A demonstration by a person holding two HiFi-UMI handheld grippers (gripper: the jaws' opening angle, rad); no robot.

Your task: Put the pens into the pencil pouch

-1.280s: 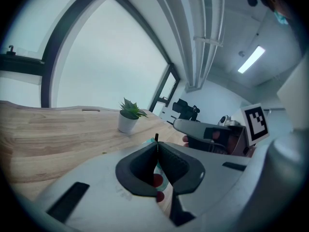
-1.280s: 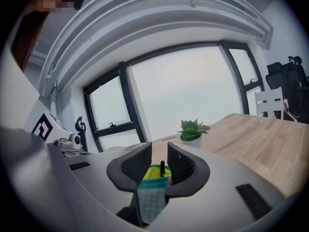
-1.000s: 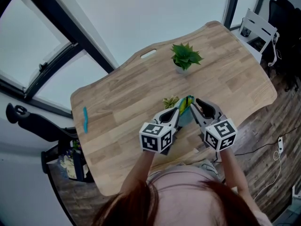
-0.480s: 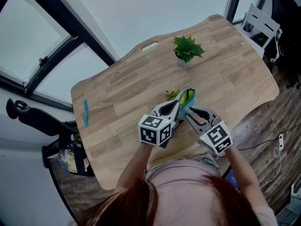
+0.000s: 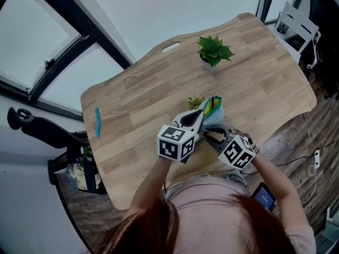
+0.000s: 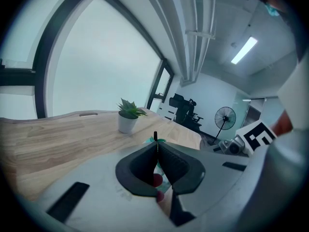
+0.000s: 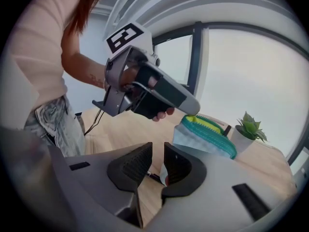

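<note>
1. Head view: pouch (image 5: 213, 111) near the table (image 5: 132, 110) front edge, pinched at its rim by left gripper (image 5: 200, 115). Mostly covered by the two grippers, only the teal-and-yellow top edge clear. Cannot tell whether its bottom rests on the wood.
2. Left gripper view: jaws of left gripper (image 6: 155, 151) pressed together on a thin teal fold of pouch, black zip pull (image 6: 155, 136) poking up above them. Rest of pouch hidden behind the jaws. Red blobs below the pads, too blurred to name.
3. Right gripper view: right gripper (image 7: 155, 162) with jaws partway apart, bare wood visible through the gap, nothing clamped. Small white-and-red scrap against one pad; cannot tell what. Pouch (image 7: 205, 131) just beyond, yellow showing along its mouth, contents out of sight.
4. Head view again: right gripper (image 5: 213, 137) low, just beside pouch; contact not discernible.
5. Blue pen (image 5: 97, 122) lying alone by the table's left edge, well apart from pouch.
6. Green-yellow tuft (image 5: 194, 102) beside pouch, half hidden by left gripper; not identifiable. Plant (image 5: 213, 51) upright further back.
7. Person's head and shoulders across the bottom of head view, hiding the table's near edge.
</note>
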